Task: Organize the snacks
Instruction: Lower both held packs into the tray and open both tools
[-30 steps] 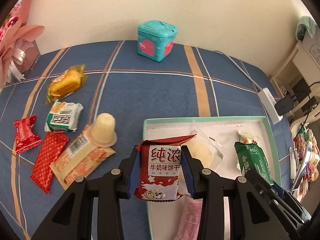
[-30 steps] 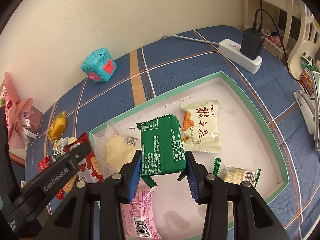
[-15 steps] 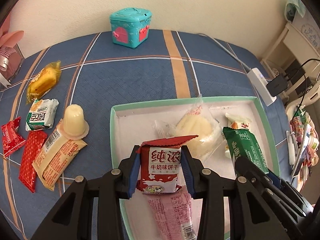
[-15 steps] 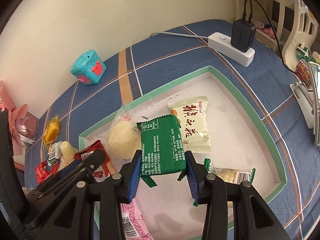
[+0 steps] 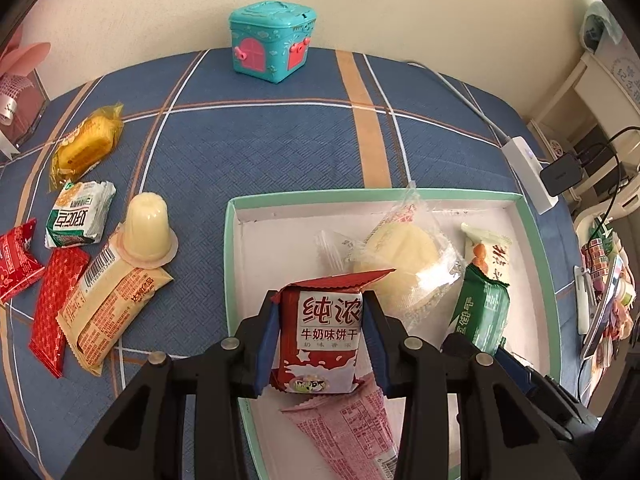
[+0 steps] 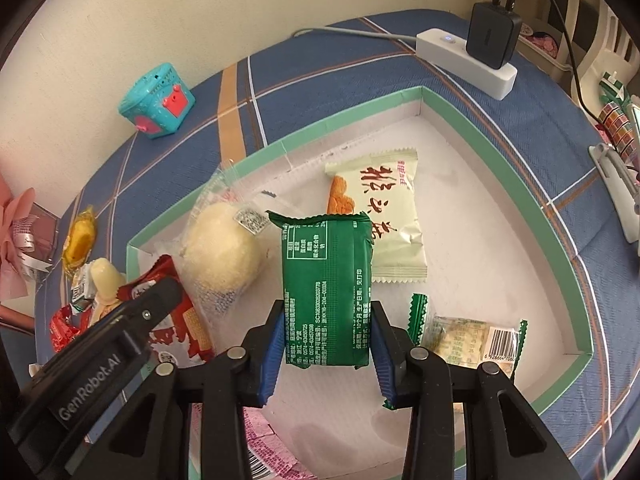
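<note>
Over tray, green packet held, bare floor right

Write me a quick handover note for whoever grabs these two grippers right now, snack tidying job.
Left gripper: shut on the red milk biscuit pack, held over the tray's near left part.
Right gripper: shut on the green packet, held above the tray's middle.
Already in the tray: clear-wrapped bun, cream packet, green-edged clear packet, pink packet.
Left on the cloth, left of the tray: jelly cup, orange-cream packet, two red packets, white-green pack, yellow cake.
Next, probably: release both packs into the tray, then fetch those six.
</note>
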`<state>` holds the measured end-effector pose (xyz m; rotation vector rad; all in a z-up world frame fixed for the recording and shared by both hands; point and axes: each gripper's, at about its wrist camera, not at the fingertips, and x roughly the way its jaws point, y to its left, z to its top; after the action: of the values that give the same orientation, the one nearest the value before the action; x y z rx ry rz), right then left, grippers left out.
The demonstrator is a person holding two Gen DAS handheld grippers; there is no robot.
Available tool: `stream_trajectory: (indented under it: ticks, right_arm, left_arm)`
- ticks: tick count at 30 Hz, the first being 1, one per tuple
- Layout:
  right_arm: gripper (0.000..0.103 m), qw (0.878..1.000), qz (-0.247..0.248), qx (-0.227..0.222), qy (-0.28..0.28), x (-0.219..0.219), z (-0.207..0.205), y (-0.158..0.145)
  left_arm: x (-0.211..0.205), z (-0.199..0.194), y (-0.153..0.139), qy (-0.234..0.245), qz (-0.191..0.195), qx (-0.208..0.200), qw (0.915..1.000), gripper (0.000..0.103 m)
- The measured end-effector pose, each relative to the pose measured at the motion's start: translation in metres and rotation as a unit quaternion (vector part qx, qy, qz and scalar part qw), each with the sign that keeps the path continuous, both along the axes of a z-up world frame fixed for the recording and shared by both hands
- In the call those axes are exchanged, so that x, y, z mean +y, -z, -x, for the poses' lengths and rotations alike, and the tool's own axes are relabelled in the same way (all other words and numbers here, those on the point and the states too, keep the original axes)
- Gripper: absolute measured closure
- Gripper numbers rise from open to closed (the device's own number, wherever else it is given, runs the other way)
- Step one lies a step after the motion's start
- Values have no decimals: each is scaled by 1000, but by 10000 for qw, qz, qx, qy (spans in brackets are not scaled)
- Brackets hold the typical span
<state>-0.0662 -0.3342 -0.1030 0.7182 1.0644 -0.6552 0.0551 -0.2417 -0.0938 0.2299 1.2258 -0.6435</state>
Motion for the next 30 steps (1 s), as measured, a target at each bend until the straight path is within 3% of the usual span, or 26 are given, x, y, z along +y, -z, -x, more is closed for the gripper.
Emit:
stream_trajectory:
  ticks: [5, 10, 12, 18, 22, 24, 30]
  right_arm:
    - [61, 10000, -17, 32, -10, 0, 0, 3]
    - [61, 10000, -3, 70, -26, 1, -2, 3]
    - [60, 10000, -10, 81, -16, 1, -1, 3]
    - [54, 9999, -18, 148, 7, 1, -3, 7]
    - [48, 9999, 71, 117, -20, 0, -4, 1]
    - [48, 9999, 116, 63, -27, 0, -3, -3]
    - [48, 9995, 313, -104, -30, 2, -1, -24]
  left_arm:
    - [2, -1, 6, -63, -98, 62, 9999, 58]
    - [3, -2, 11, -119, -123, 177, 9997, 47]
    - [4, -3, 12, -173, -92, 211, 9996, 35]
    - [4, -4, 11, -184, 119, 426, 9989, 22]
    - [2, -4, 7, -185, 133, 481, 9986, 20]
    - [3, -4, 1, -199, 210, 470, 9985, 15]
    - [9, -5, -22, -217, 347, 335, 9986, 15]
